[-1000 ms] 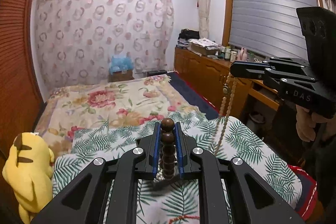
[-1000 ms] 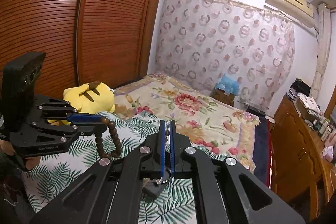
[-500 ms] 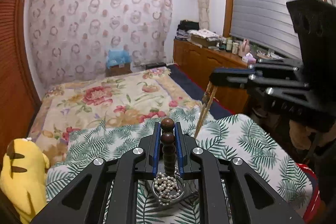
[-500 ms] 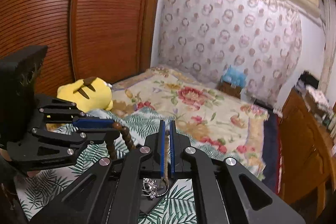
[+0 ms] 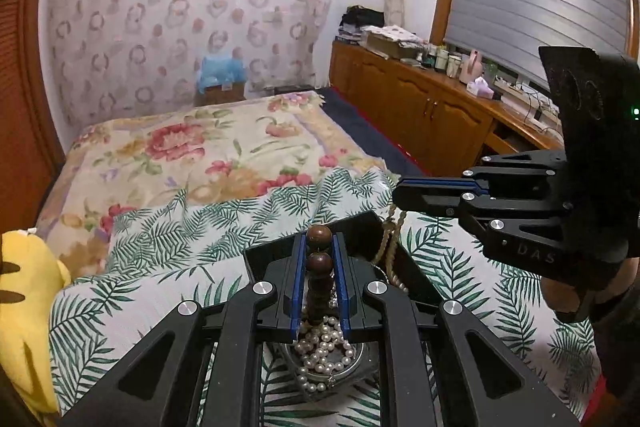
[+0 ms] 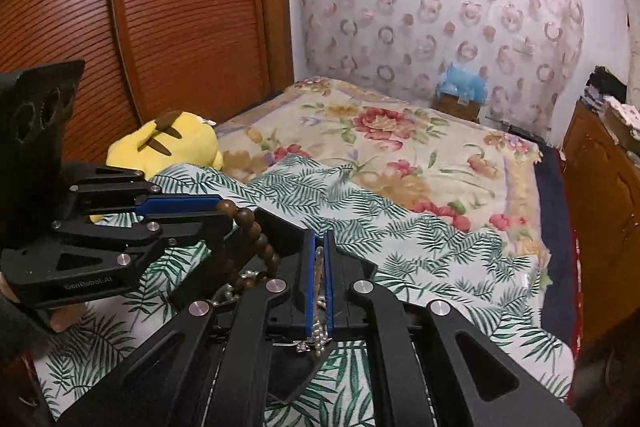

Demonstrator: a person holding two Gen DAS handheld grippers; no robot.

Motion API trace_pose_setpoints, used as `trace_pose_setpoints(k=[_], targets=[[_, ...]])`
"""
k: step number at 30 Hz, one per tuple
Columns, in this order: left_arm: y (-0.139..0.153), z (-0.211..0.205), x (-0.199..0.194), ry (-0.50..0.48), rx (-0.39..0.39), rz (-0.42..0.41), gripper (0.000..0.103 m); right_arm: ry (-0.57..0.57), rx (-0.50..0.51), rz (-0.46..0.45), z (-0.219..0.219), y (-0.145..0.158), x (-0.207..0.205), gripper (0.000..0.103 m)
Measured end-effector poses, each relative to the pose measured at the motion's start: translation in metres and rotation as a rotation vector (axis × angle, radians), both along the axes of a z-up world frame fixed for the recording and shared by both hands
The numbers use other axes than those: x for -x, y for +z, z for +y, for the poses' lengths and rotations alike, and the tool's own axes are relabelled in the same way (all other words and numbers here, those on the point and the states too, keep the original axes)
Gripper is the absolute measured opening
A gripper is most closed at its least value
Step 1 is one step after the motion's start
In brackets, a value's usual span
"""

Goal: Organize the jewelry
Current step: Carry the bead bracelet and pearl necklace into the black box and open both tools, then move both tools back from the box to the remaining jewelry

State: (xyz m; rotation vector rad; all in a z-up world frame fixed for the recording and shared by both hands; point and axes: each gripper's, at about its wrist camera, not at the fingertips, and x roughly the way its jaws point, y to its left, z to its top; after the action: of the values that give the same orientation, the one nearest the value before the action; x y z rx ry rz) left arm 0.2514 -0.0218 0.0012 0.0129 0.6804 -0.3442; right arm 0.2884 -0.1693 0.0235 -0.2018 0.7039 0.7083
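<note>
My left gripper is shut on a strand of dark brown wooden beads that hangs down between its blue pads. Under it a round metal dish holds white pearls, inside a black tray on the palm-leaf cloth. To the right, my right gripper is shut on a thin beige bead strand that droops into the tray. The right wrist view shows that strand pinched in my right gripper, while my left gripper holds the brown beads over the tray.
A palm-leaf cloth covers the near end of a floral bedspread. A yellow plush toy lies at the left by the slatted wooden wardrobe. A wooden cabinet with clutter runs along the right wall.
Both grippers have come down towards the bed, each still holding its strand. The black tray and the dish of pearls have come into view beneath them, and the strands now hang into the tray.
</note>
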Motion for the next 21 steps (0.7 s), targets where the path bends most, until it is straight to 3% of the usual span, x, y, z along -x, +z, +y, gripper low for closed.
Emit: trace_pose_setpoints(k=[11,21], targets=[[0.008,0.006,0.018,0.027,0.004,-0.023,0.013,-0.017,-0.015,-0.019,-0.011,0.009,0.01,0.006],[0.001,0.002,0.052,0.047,-0.019,-0.022,0.013,-0.03,-0.02,-0.03,-0.03,0.005,0.05,0.006]])
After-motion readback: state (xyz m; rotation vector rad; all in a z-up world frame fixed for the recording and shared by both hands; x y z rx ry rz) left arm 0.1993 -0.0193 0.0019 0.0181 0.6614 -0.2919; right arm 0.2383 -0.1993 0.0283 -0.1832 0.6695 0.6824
